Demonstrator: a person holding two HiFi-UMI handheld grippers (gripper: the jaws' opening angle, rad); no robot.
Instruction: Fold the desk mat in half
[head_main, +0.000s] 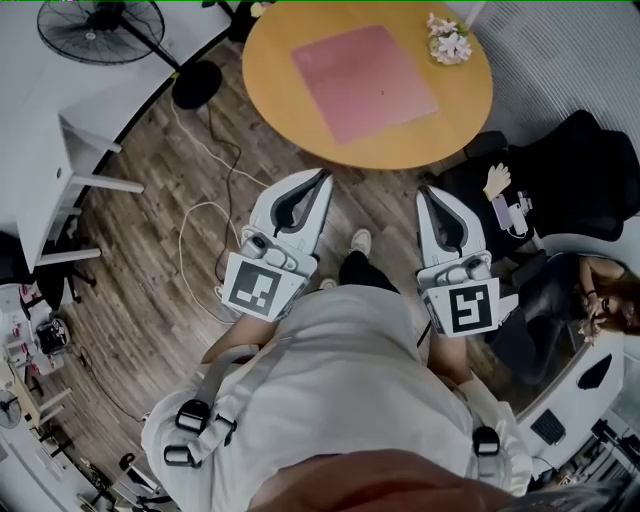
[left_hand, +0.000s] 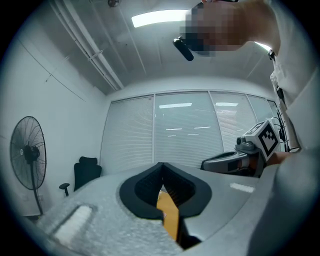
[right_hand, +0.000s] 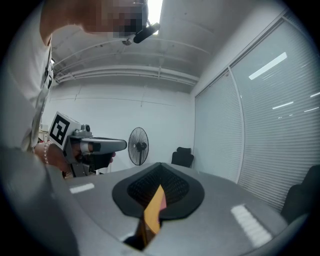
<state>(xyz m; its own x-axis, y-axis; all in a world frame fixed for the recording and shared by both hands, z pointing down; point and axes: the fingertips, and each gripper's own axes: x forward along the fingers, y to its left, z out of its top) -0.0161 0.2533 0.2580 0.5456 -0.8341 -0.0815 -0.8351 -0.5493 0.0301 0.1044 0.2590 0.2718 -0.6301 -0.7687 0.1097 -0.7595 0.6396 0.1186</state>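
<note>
- On the round table (head_main: 275, 110) ahead of the person, the desk mat (head_main: 363, 80) lies flat and fully unfolded. It is a thin pink rectangle with rounded corners, set at a slight angle near the table's middle. Neither tool touches it.
- The table top is smooth, honey-coloured wood. A small bunch of pale flowers (head_main: 448, 42) sits at its far right edge, clear of the mat.
- The left gripper (head_main: 322, 178) and right gripper (head_main: 430, 192) are held level and side by side, just short of the table's near edge and pointing at it. They look lined up to reach the mat's near edge, one towards each corner.
- Both pairs of jaws are pressed together with nothing between them. Each gripper view shows only a sliver of orange table past the ribbed black pads.
- The grippers have hard, pale, rounded shells, each with a cube of black-and-white markers at the back.
- Judging by the flat mat, folding has not begun.
- Underfoot is a dark wood-plank floor (head_main: 150, 250).
</note>
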